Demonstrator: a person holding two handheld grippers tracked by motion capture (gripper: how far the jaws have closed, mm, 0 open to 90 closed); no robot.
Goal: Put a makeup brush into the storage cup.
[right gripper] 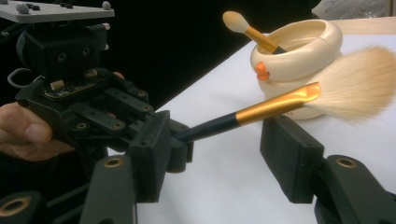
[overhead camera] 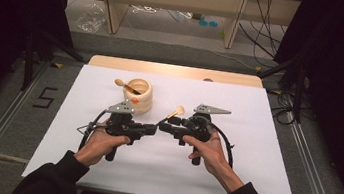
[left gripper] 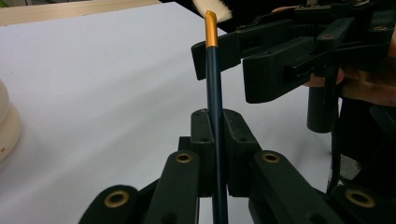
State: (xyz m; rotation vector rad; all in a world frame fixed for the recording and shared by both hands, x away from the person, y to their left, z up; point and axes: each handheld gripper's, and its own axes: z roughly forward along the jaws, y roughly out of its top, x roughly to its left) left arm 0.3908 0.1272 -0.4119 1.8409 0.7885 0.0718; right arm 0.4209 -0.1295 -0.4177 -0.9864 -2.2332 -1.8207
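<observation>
Two grippers meet over my white tabletop [overhead camera: 230, 175], near the cream holder [overhead camera: 139, 94]. My left gripper [left gripper: 215, 154] pinches the brush [right gripper: 280, 105] by its dark handle; my right gripper [right gripper: 219, 149] is spread around the gold collar, not touching. If I close off-centre, I'd judge the brush could twist or slip.

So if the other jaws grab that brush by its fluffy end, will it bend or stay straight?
The brush handle looks stiff: it sticks straight out of the left gripper, held at one end only. The pale bristles fan out loosely, so they would probably squash and splay. It seems light and thin, and the round handle might slip or roll if gripped loosely.
</observation>
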